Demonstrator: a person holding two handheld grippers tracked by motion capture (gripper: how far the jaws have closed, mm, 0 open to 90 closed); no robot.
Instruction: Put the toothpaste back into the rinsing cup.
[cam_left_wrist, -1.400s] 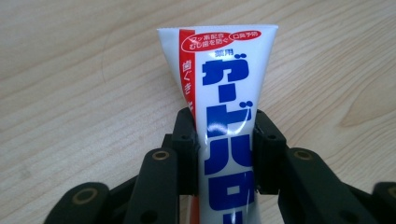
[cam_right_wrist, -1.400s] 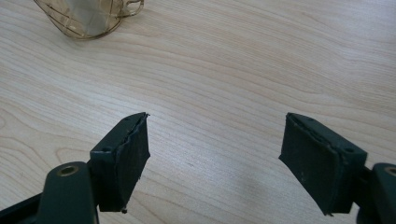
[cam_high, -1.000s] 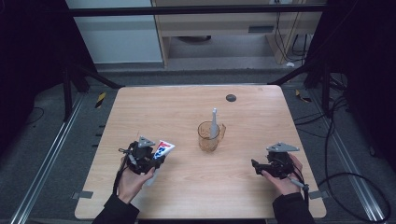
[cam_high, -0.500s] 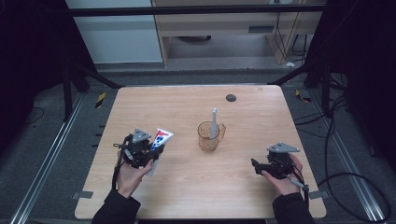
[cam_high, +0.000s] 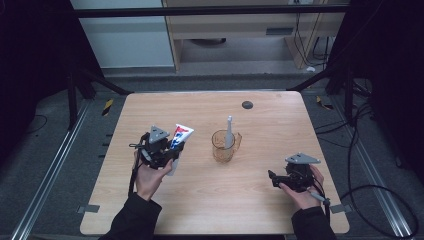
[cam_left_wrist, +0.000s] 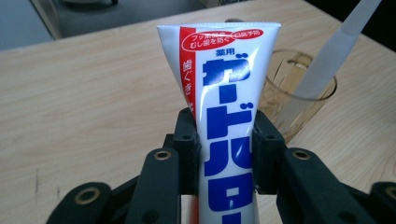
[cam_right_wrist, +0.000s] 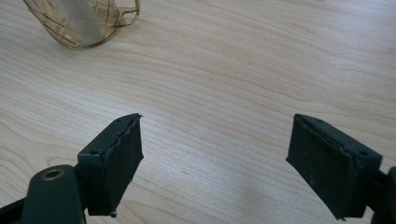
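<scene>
Glossy white toothpaste tube (cam_left_wrist: 227, 116), raised since earlier, clamped in left gripper (cam_left_wrist: 223, 154) jaws; right gripper (cam_right_wrist: 215, 163) jaws just widened, empty.

Toothpaste tube's (cam_left_wrist: 224, 116) lower end behind left claw (cam_left_wrist: 224, 154)

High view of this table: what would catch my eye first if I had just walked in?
Probably the white toothpaste tube with blue and red print, clamped in the left gripper at the table's left. Next, the clear amber cup at mid-table with a white toothbrush standing in it. The right gripper waits at the right, jaws apart.
</scene>
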